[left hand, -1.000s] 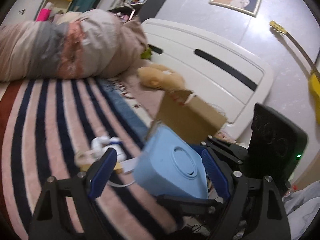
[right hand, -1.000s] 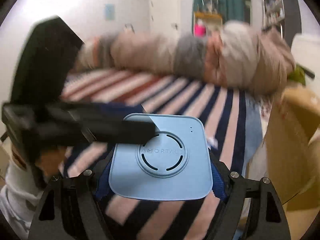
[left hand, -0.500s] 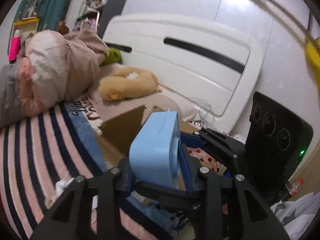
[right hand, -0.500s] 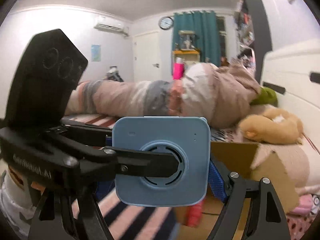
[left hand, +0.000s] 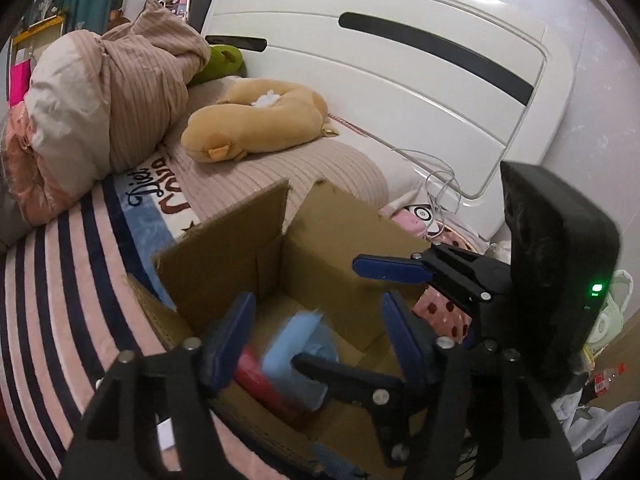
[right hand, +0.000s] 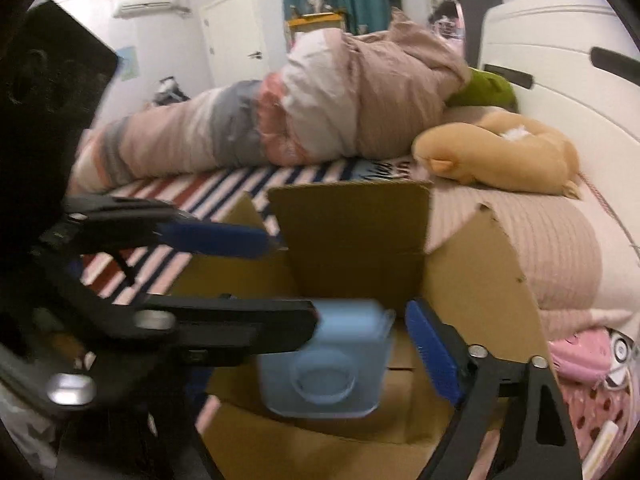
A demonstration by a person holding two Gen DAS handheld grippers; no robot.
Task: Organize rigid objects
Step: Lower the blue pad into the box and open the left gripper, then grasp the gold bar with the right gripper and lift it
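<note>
Left gripper jaws spread wide, holding nothing; right gripper jaws likewise spread; blurred blue device loose between them, inside the cardboard box beside a red item

Script lettering on the blanket seems to begin "Diet"; the rest is unreadable

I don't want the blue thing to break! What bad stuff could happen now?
1. The blue device looks blurred inside the box, with both jaws open around it. It seems to be dropping and might land hard.
2. It could knock the red item already in there.
3. The left gripper and right gripper sit very close and might bump.
</note>
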